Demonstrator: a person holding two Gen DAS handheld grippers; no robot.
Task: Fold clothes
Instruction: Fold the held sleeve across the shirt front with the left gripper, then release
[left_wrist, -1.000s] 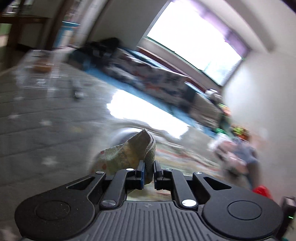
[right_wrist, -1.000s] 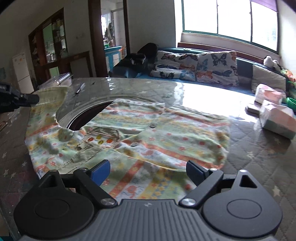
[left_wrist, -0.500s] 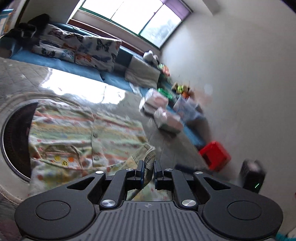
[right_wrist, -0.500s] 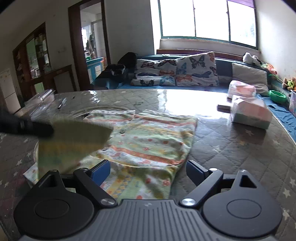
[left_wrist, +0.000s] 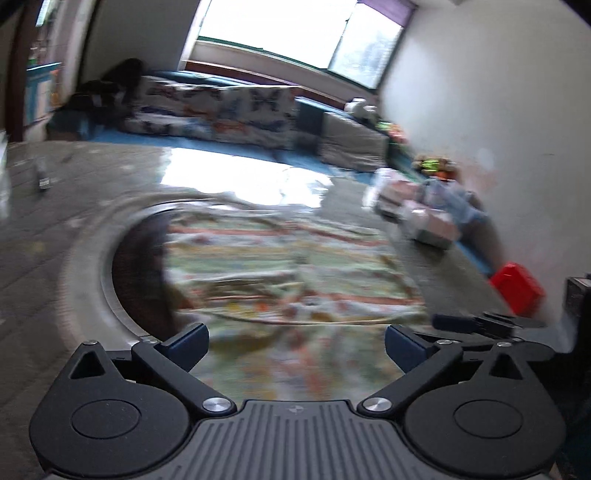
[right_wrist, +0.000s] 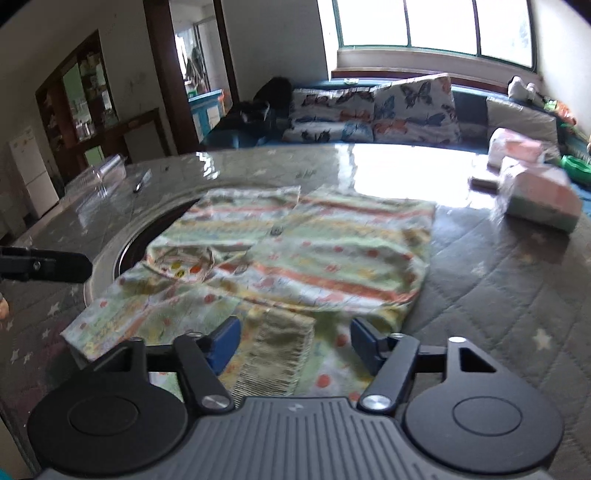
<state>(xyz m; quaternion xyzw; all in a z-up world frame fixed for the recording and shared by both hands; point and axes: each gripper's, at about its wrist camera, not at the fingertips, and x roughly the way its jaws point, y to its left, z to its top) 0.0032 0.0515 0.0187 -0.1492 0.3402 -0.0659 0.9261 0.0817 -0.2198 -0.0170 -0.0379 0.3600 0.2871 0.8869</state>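
A child's green shirt (right_wrist: 314, 251) with orange stripes and small prints lies flat on the quilted grey table (right_wrist: 509, 302), one sleeve folded in over its front with the ribbed cuff (right_wrist: 277, 354) nearest me. My right gripper (right_wrist: 295, 341) is open, its jaws on either side of that cuff and low over it. My left gripper (left_wrist: 295, 343) is open and empty above the near edge of the shirt (left_wrist: 288, 266), which is blurred in that view. The left gripper's finger also shows at the left edge of the right wrist view (right_wrist: 48, 264).
A round metal-rimmed opening (right_wrist: 147, 243) in the table lies under the shirt's left side. Tissue packs (right_wrist: 539, 199) sit at the right. A clear plastic box (right_wrist: 99, 177) and a pen (right_wrist: 142, 182) lie far left. A sofa with butterfly cushions (right_wrist: 388, 110) stands behind.
My left gripper carried the sleeve across the shirt, opened and let it go, then drew back. My right gripper moved forward to the dropped cuff.
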